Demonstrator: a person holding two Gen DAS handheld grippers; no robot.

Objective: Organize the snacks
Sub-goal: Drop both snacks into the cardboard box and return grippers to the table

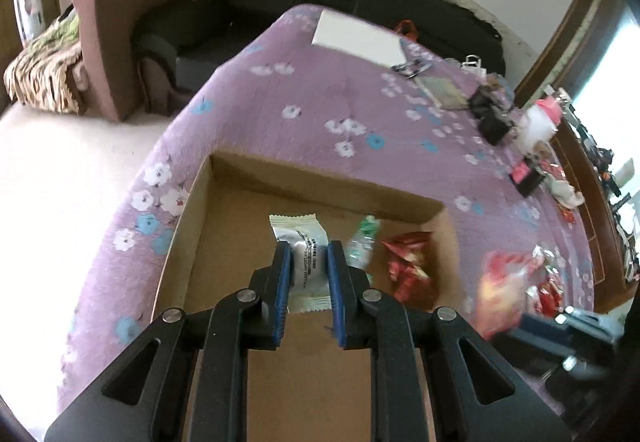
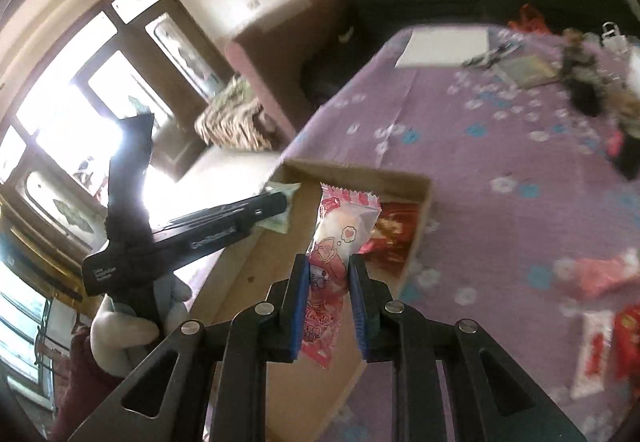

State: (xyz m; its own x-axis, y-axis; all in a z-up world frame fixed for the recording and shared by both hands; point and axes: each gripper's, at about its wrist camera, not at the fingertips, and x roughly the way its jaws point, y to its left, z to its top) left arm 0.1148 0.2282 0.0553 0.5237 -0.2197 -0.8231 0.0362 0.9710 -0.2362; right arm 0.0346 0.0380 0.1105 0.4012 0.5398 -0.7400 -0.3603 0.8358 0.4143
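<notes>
Over the shallow brown cardboard box [image 1: 208, 242] on the purple floral bed [image 1: 320, 114], left hand-held gripper [image 1: 309, 247] pinched a white crinkly snack packet [image 1: 298, 232], right hand-held gripper [image 2: 329, 262] pinched a pink cartoon-printed packet [image 2: 340, 238] mid-body; both looked light, soft, crushable.

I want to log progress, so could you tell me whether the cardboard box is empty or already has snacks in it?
Not empty. The cardboard box already holds a red packet and a green-and-white wrapped item on its floor.

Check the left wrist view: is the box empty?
No: a red packet and a green-white wrapper lie inside the box.
</notes>
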